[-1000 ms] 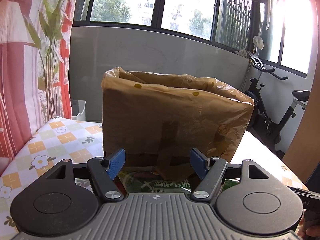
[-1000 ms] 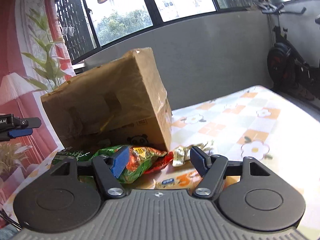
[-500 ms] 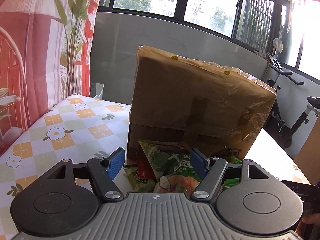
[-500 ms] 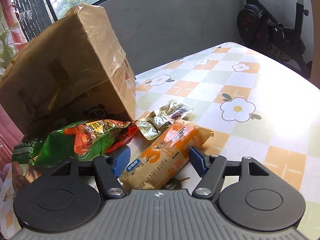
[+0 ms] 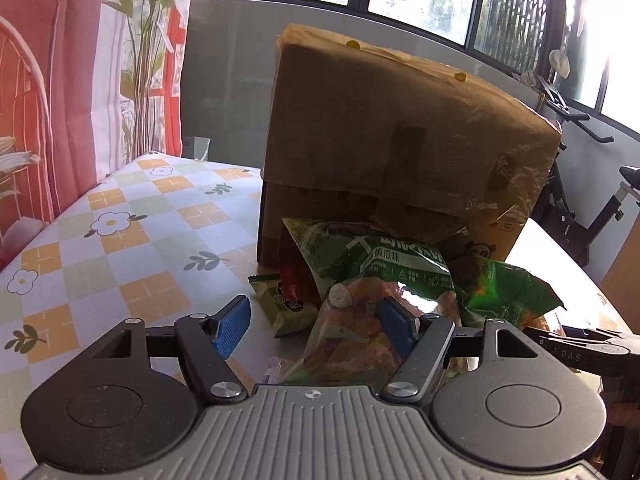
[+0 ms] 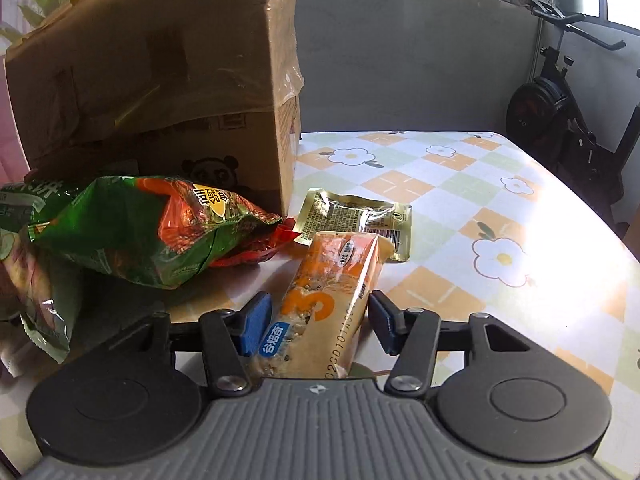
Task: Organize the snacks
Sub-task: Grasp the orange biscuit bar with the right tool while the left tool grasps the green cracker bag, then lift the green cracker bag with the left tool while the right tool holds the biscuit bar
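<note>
- Right wrist view: we judge the job barely begun. One cardboard box (image 6: 160, 80) stands at the far left of the checked tablecloth (image 6: 500, 208), and every snack we can see lies outside it, heaped against its near face. Nothing looks sorted yet.
- Snack count from both views, largest first: two green chip bags, one dark green (image 5: 380, 264) and one green-and-orange (image 6: 152, 228); one clear bag of orange pieces (image 5: 352, 340); one orange snack bar pack (image 6: 332, 292); one gold foil pouch (image 6: 356, 216) just right of the box; one small olive sachet (image 5: 284, 304); one red wrapper (image 6: 256, 248), mostly hidden under the chip bag. We make that seven, possibly more buried in the heap.
- Right gripper (image 6: 316, 322): jaws spread, straddling the near end of the bar pack; the pads are close beside it, not yet pinching as far as we can tell.
- Left gripper (image 5: 316, 326): jaws spread wide over the clear bag; the right pad sits against it, the left pad is clear of it.
- Left to do: everything, grasps included.
</note>
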A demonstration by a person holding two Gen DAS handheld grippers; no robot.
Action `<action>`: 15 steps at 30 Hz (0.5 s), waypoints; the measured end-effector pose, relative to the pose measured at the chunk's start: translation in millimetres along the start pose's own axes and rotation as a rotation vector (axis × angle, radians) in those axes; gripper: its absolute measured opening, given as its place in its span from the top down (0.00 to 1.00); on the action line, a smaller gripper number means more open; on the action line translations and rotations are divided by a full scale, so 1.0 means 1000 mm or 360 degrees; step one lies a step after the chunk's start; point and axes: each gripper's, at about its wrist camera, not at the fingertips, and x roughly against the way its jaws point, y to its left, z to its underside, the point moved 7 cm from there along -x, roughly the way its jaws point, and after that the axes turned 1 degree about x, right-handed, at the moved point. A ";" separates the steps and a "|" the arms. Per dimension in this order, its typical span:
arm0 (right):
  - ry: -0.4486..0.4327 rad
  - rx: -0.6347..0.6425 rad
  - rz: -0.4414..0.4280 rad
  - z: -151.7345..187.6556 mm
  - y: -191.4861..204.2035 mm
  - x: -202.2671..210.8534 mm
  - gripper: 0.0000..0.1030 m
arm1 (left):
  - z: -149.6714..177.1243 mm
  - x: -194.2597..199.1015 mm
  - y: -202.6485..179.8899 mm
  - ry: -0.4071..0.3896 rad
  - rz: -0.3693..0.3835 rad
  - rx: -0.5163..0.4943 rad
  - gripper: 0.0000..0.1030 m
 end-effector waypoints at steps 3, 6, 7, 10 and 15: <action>0.0000 -0.0020 -0.0032 0.001 -0.002 0.001 0.55 | 0.008 -0.003 -0.004 0.0033 0.0021 -0.0013 0.28; -0.0007 -0.0079 -0.0074 -0.002 -0.008 -0.001 0.56 | 0.014 -0.006 -0.009 0.0055 0.0044 -0.0044 0.28; -0.0009 -0.0094 -0.0089 -0.002 -0.010 -0.001 0.57 | 0.017 -0.007 -0.012 0.0063 0.0058 -0.0058 0.28; -0.0011 -0.0111 -0.0113 -0.003 -0.013 -0.002 0.57 | 0.022 -0.009 -0.019 0.0086 0.0107 -0.0070 0.28; -0.0017 -0.0065 -0.0124 -0.004 -0.008 -0.001 0.57 | 0.022 -0.009 -0.020 0.0090 0.0120 -0.0047 0.27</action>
